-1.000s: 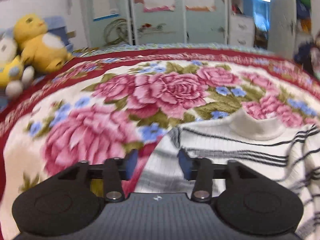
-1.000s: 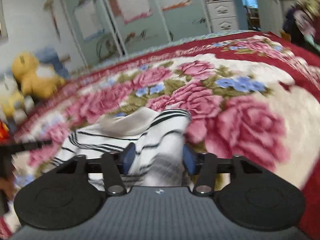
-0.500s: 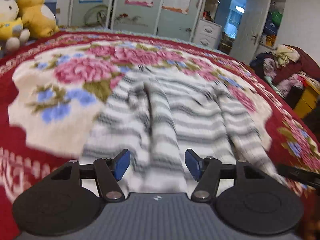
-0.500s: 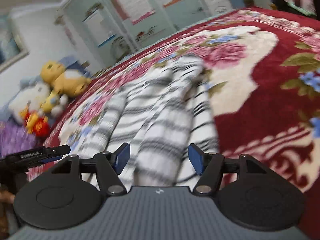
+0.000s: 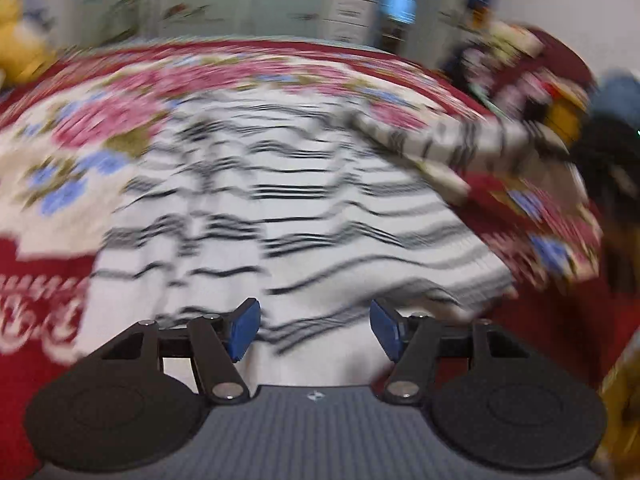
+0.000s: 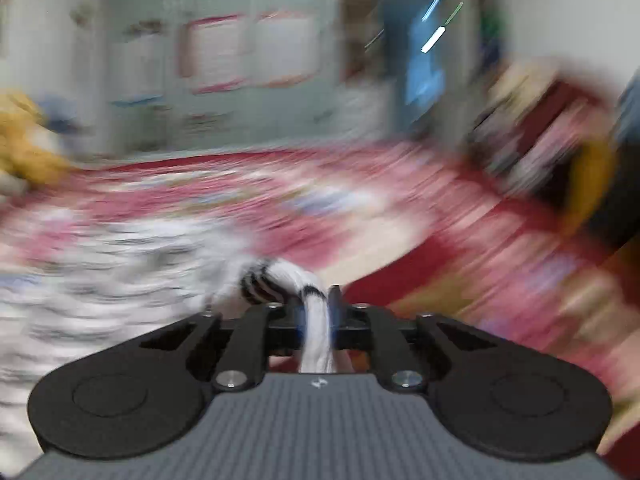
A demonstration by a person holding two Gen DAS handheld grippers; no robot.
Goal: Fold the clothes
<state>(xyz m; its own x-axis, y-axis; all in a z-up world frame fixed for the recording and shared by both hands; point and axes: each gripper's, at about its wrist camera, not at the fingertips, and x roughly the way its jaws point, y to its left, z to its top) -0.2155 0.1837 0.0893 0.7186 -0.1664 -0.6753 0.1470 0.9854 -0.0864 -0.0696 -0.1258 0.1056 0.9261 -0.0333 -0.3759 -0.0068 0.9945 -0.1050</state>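
Now the right tongs pinch a bunched white fold of the striped sweater, and the jaws are closing on it. Half a second ago those jaws stood wide apart with nothing pressed between them. The cloth runs up between the two pads and then off to the left of the right tongs.

The left tongs are spread wide, about as wide as half a second ago, with no cloth pinched. The sweater lies spread on the flowered blanket just ahead of them and under them. Earlier it looked bunched in long ridges; now its body looks flatter and wider. One sleeve stretches off to the far right of the left tongs, toward a dark shape at the edge that is too blurred to name.

Both views are smeared by fast motion. In the right view the blanket is only pink and red streaks. A yellow plush toy shows far to the left of the left tongs, cut off by the edge. The heap of things far to the right of the left tongs is too blurred to tell apart.
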